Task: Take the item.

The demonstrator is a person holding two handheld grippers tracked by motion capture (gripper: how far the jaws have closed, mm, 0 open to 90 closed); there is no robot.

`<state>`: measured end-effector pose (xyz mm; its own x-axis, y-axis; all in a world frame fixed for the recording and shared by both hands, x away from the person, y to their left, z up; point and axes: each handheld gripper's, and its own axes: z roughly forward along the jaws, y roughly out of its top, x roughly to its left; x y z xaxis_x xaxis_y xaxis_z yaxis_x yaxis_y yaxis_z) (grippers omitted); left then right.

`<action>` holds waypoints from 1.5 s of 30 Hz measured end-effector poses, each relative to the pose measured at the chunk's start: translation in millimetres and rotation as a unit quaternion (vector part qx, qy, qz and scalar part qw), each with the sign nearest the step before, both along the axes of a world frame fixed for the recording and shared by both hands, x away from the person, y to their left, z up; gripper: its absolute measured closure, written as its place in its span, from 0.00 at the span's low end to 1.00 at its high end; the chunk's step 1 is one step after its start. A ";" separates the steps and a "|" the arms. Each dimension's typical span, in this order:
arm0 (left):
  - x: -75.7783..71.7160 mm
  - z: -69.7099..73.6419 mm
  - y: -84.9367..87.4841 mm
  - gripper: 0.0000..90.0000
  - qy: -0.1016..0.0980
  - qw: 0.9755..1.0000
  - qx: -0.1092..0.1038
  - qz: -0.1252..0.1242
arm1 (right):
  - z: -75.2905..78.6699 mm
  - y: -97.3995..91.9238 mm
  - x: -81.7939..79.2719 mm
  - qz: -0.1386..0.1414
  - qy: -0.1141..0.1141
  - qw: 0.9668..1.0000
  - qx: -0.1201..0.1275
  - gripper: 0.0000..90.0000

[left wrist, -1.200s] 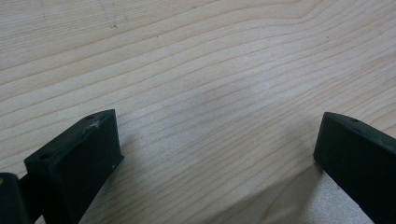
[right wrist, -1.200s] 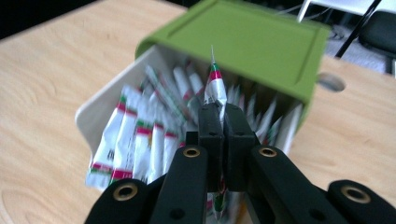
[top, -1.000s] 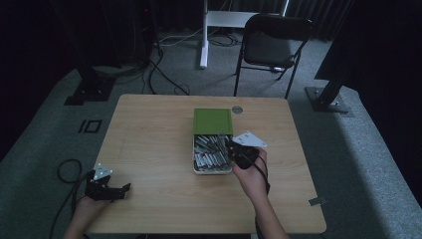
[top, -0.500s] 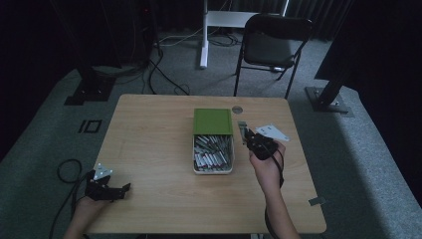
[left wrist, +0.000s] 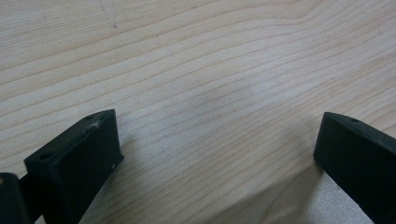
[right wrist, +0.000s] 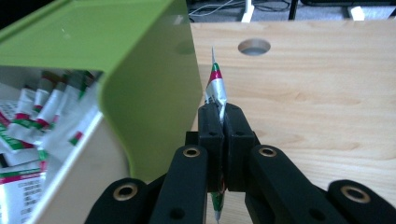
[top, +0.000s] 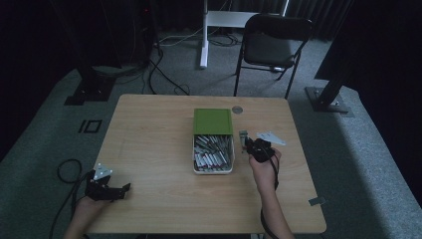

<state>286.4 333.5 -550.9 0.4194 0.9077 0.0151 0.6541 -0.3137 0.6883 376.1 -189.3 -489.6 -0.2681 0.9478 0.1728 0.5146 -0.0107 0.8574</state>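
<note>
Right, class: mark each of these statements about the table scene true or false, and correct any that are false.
1. The right tongs are shut on a sachet. True.
2. The left tongs hold a sachet too. False: their jaws stand open over bare table, nothing between them.
3. The box has a green lid and holds many sachets. True.
4. The box stands at the table's left edge. False: it stands near the middle, with the left tongs far off at the near left corner.
5. A folding chair stands beyond the far side of the table. True.
</note>
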 end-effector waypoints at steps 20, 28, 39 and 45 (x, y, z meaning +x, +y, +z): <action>0.0 0.0 0.0 0.02 0.000 1.000 0.000 0.000 | -46.3 -15.4 29.7 -0.013 0.063 0.998 0.026 0.92; 0.0 0.0 0.0 0.02 0.000 1.000 0.000 0.000 | -50.4 -28.5 36.1 -0.010 0.065 0.998 0.016 0.67; 0.0 0.0 0.0 0.02 0.000 1.000 0.000 0.000 | -47.3 -44.4 29.9 -0.005 0.071 0.997 -0.027 0.47; 0.0 0.0 -0.1 0.02 0.000 1.000 0.000 0.000 | -49.3 -57.5 20.9 -0.013 0.073 0.997 -0.038 0.41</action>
